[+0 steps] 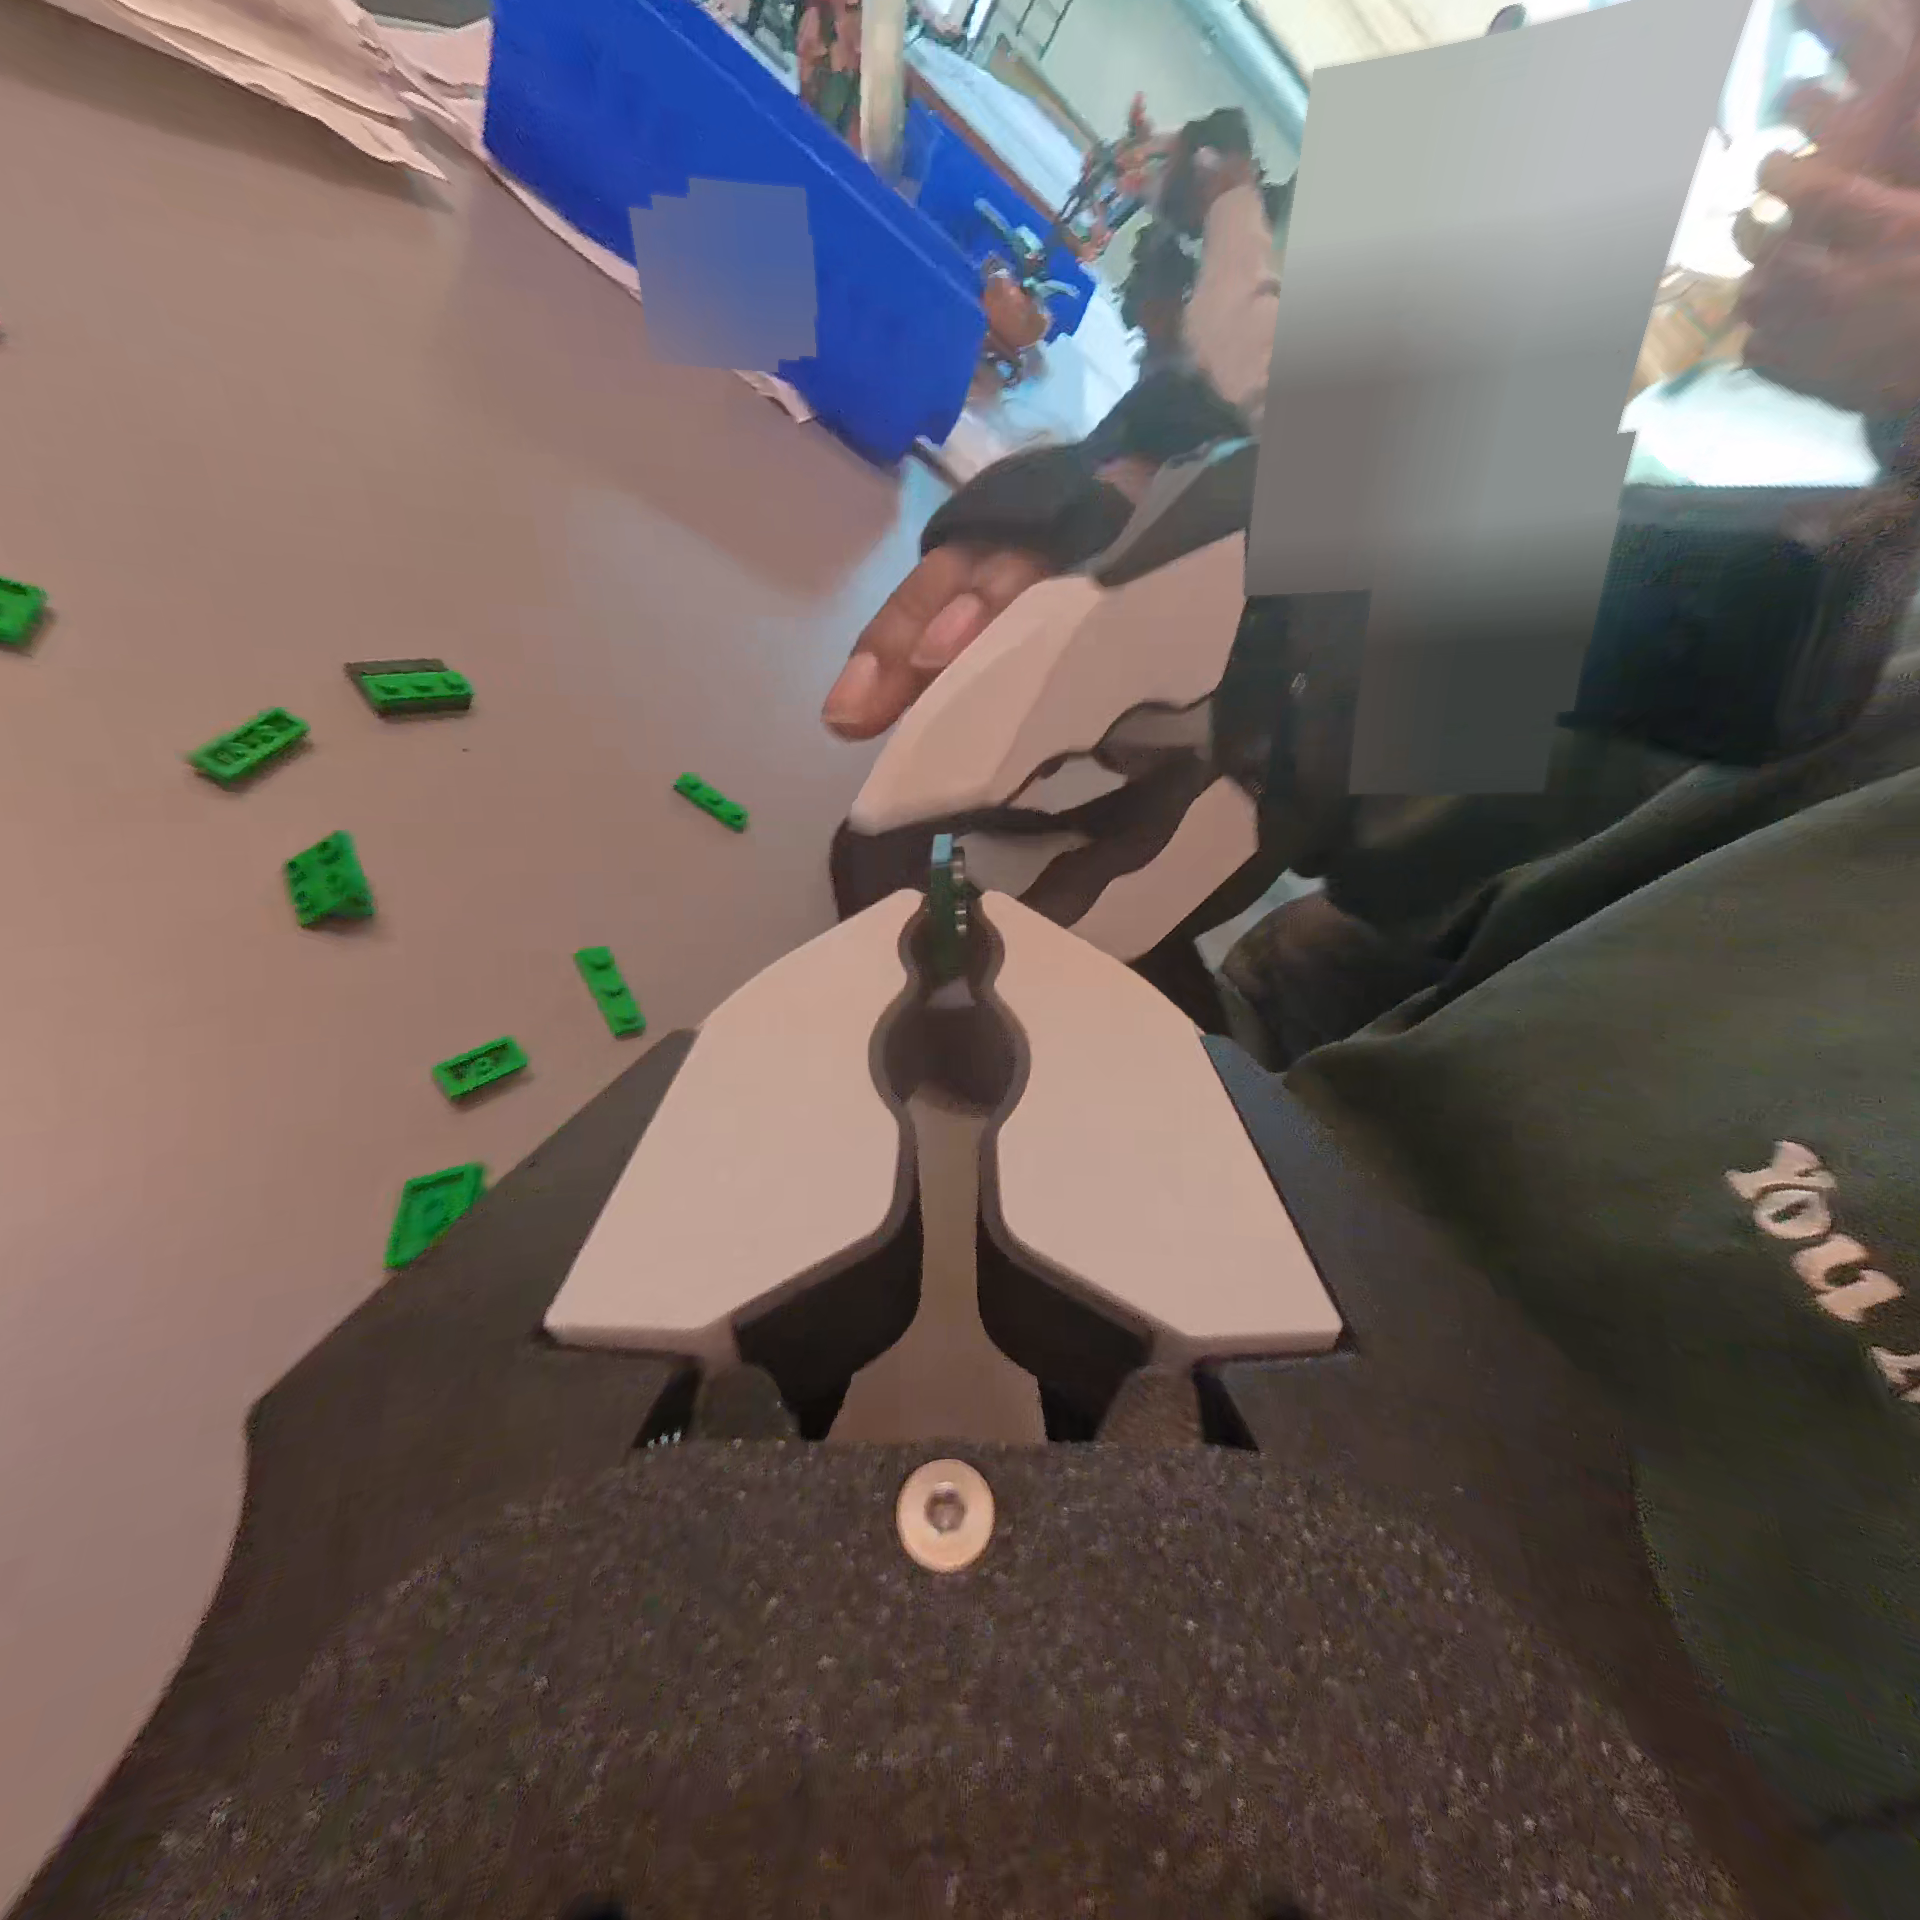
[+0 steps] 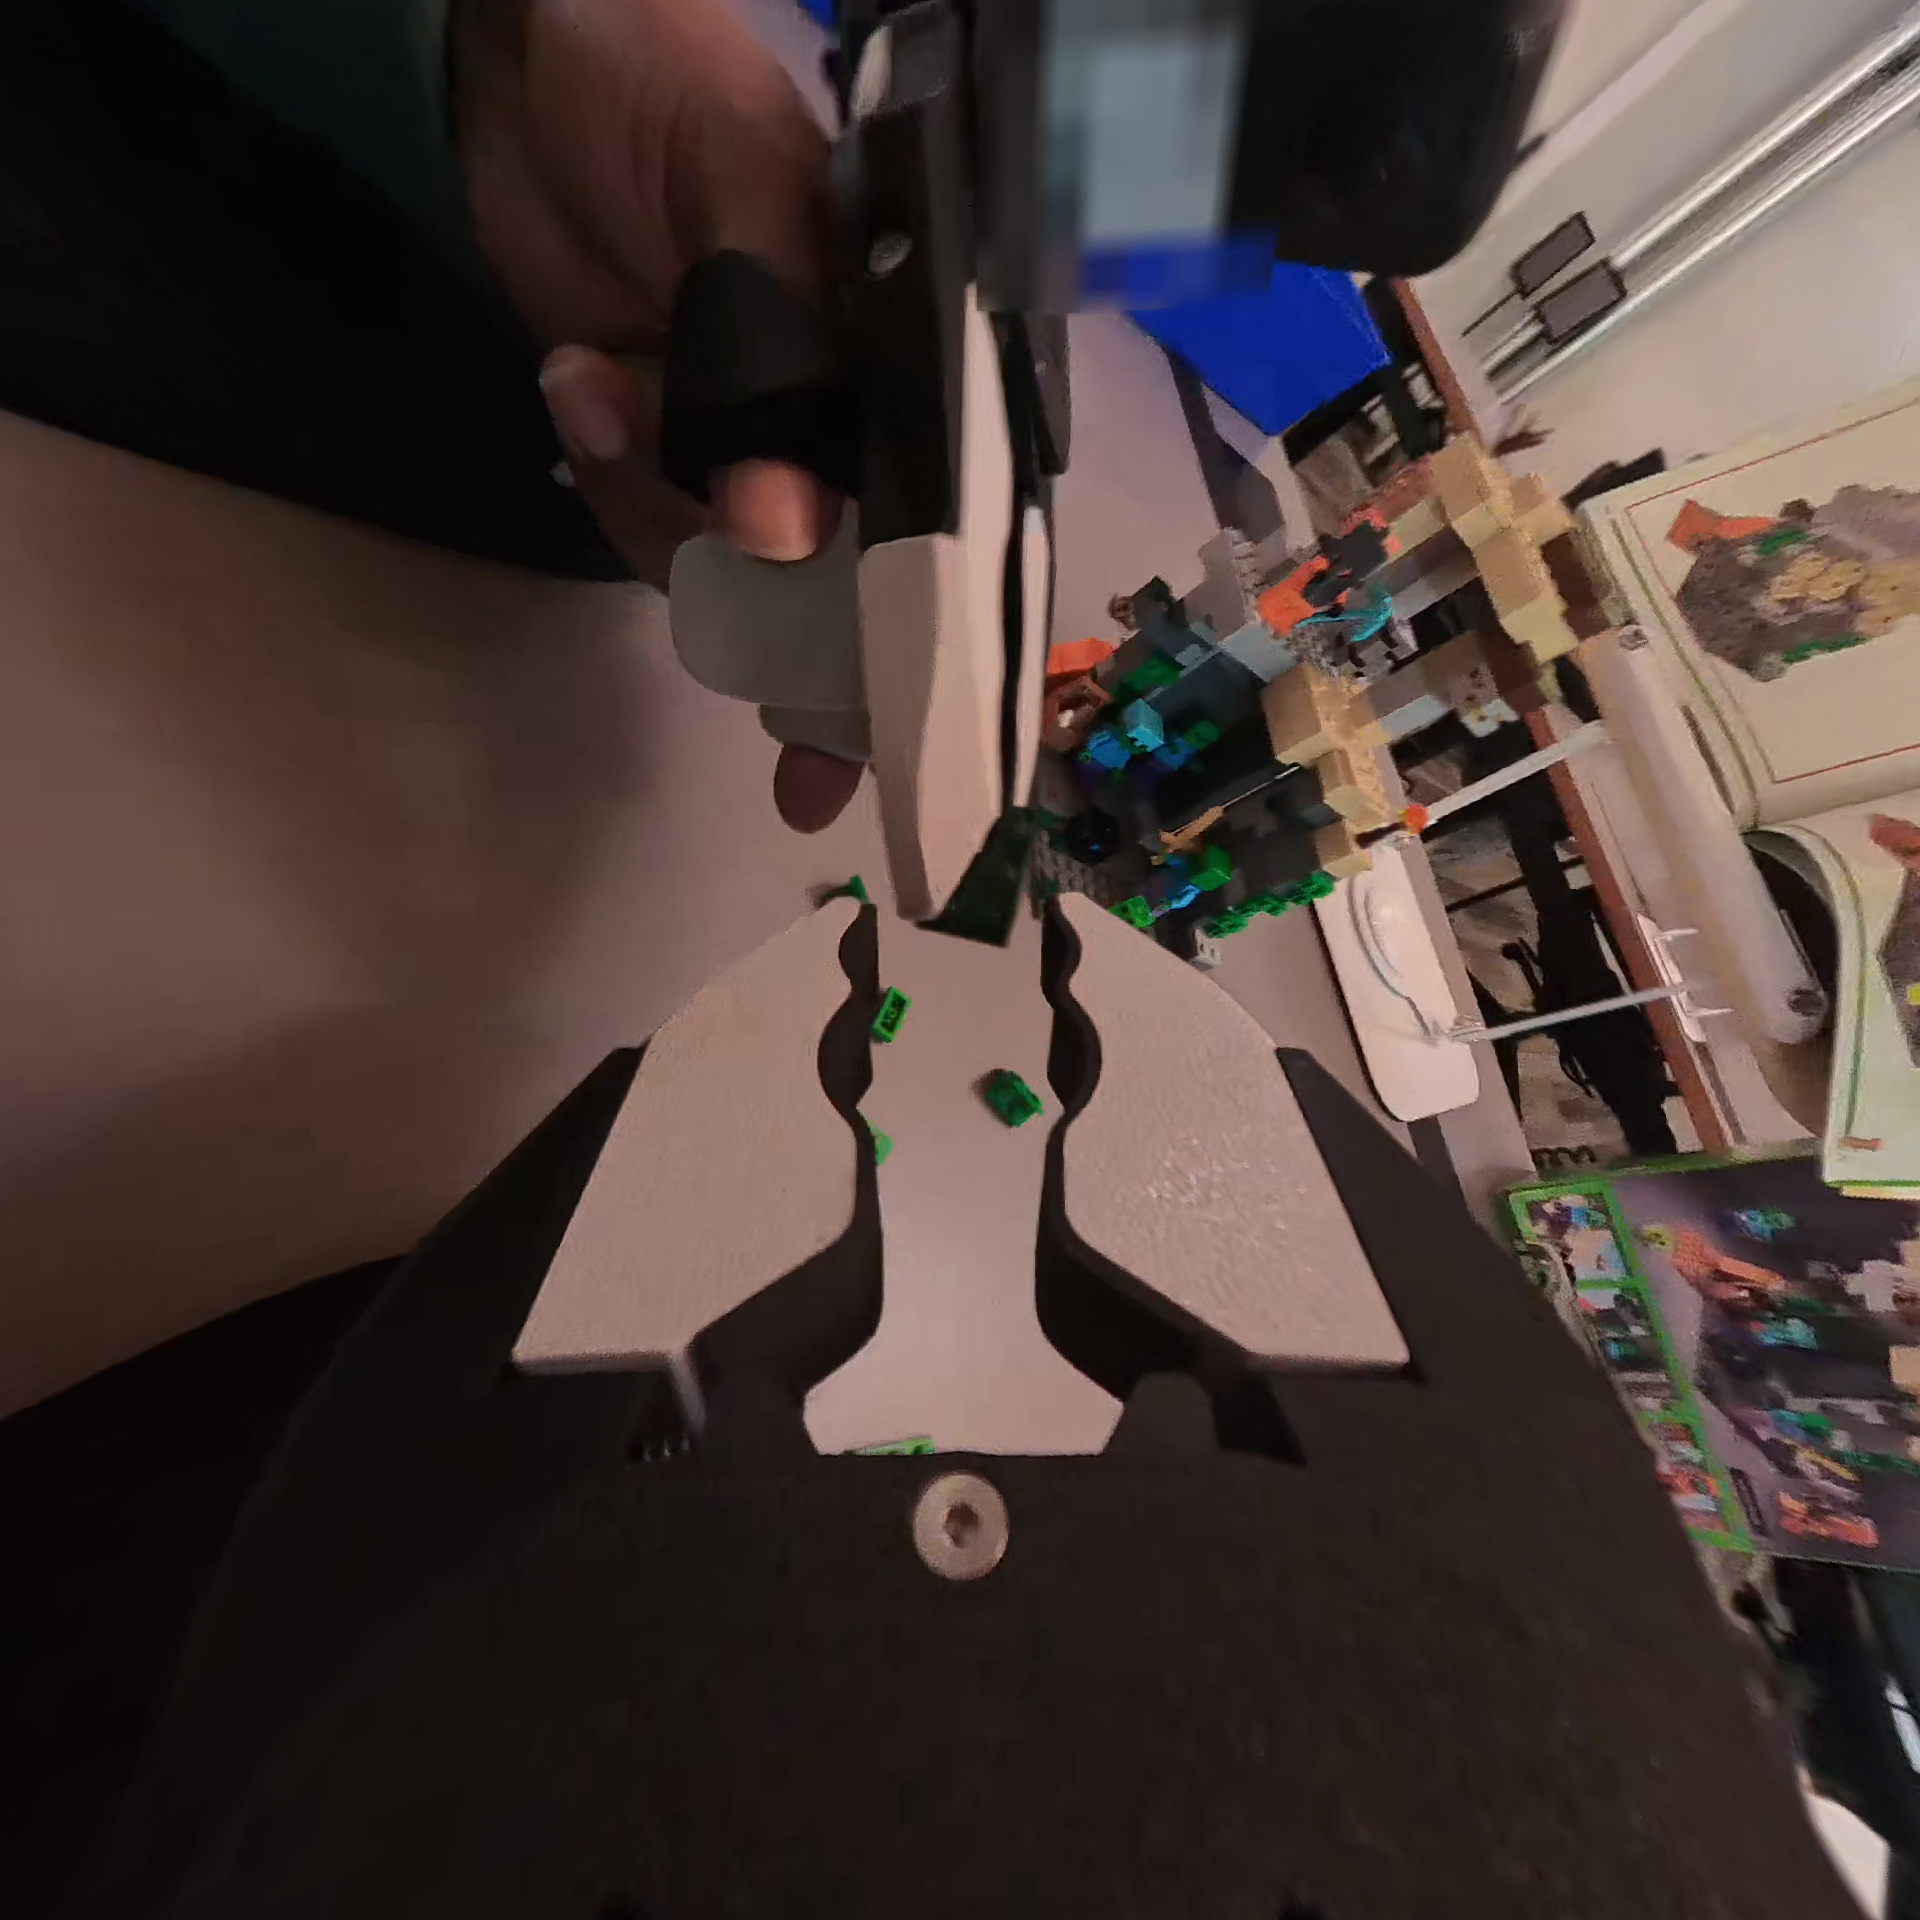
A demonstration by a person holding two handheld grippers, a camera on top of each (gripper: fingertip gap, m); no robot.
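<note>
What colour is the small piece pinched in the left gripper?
Dark green piece, clearest in the left wrist view.

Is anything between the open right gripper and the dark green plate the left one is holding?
Nothing visible. The dark green plate juts from the left gripper tips just ahead of the right gripper, its jaws apart.

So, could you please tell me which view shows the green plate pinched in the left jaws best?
The right wrist view: the dark green plate shows its broad face. The left wrist view shows it edge-on only.
</note>
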